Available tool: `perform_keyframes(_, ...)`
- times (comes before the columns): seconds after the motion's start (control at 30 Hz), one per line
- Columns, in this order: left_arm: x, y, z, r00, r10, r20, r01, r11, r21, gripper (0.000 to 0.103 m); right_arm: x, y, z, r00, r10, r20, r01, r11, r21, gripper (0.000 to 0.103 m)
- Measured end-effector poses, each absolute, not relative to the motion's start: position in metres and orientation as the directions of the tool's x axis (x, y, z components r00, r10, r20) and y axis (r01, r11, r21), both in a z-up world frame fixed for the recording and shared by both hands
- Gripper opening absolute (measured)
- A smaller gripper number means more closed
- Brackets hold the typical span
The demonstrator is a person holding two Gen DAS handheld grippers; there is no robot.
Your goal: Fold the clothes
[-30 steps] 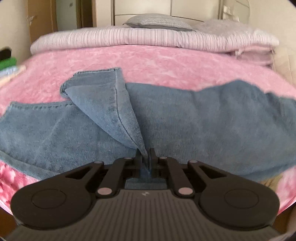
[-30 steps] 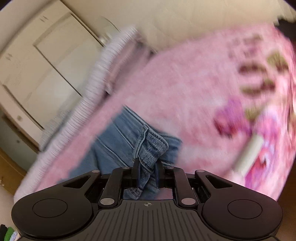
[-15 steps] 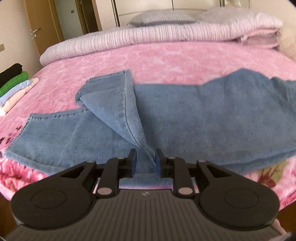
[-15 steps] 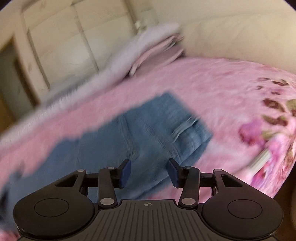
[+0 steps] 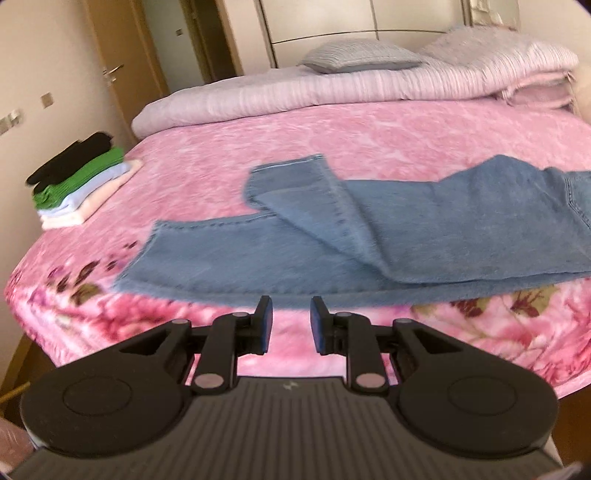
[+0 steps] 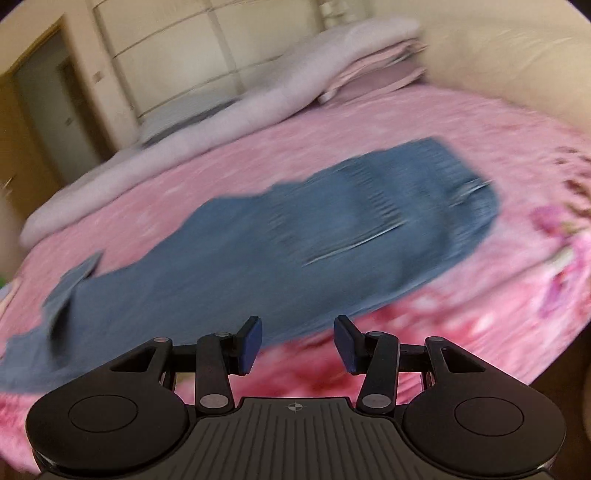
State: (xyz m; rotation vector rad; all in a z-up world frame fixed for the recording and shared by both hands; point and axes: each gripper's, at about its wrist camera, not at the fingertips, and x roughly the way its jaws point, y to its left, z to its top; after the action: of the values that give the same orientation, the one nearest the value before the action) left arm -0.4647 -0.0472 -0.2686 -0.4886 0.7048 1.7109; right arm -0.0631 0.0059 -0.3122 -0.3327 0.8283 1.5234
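Lying flat across the near half of the bed (image 5: 332, 133), the blue jeans (image 5: 388, 236) were folded lengthwise, one leg over the other, with the upper leg's hem (image 5: 288, 168) turned aside and its cuff off line with the lower one. The waistband end (image 6: 461, 192) lay toward the right, as the blurred right wrist view showed. Denim of this kind is judged soft yet fairly heavy, with a matte grip; it should drape rather than slide, and is best taken at a hem corner or the waistband, where the seams are thick. The left gripper (image 5: 291, 321) hung over the bed's near edge, its jaws parted and bare, having just been opening with no cloth between them. The right gripper (image 6: 298, 341) likewise stood wide apart and bare, having just been opening. The bed carried a plush pink floral blanket (image 5: 110, 280), with a pale striped duvet (image 5: 295, 88) and a pillow (image 5: 354, 59) at its head. A stack of folded clothes (image 5: 77, 181) sat at the left edge. Cream wardrobe doors (image 5: 351, 18) and a wooden door (image 5: 118, 66) closed the room.
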Motion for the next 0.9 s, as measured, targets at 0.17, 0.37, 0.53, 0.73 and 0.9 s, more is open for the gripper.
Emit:
perform_keyframes(0.17,-0.516,-0.069,-0.263,-0.275,0.701,-0.658,-0.961,-0.231,0.154,0.020,-0.129,0.013,-0.304,-0.252,0.695,-0.674,-0.946,-0.031,0.322,0.047)
perform_keyframes(0.37,-0.569,-0.071,-0.265,-0.233,0.713,-0.661,-0.964,-0.259,0.061,0.020,-0.199,0.023,-0.292,-0.295,0.651,-0.699,-0.949,-0.116,0.293,0.047)
perform_keyframes(0.53,-0.596,-0.043,-0.277,-0.178,0.722,-0.668,-0.970,-0.244,-0.006,0.020,-0.234,0.039,-0.294,-0.312,0.611,-0.728,-0.948,-0.152,0.279,0.047)
perform_keyframes(0.73,-0.626,0.005,-0.293,-0.130,0.711,-0.691,-0.966,-0.248,-0.073,0.020,-0.246,0.083,-0.309,-0.330,0.544,-0.772,-0.941,-0.128,0.313,0.047)
perform_keyframes(0.9,-0.649,0.048,-0.303,-0.104,0.694,-0.713,-0.966,-0.241,-0.093,0.021,-0.259,0.139,-0.324,-0.406,0.520,-0.752,-0.903,-0.100,0.418,0.047)
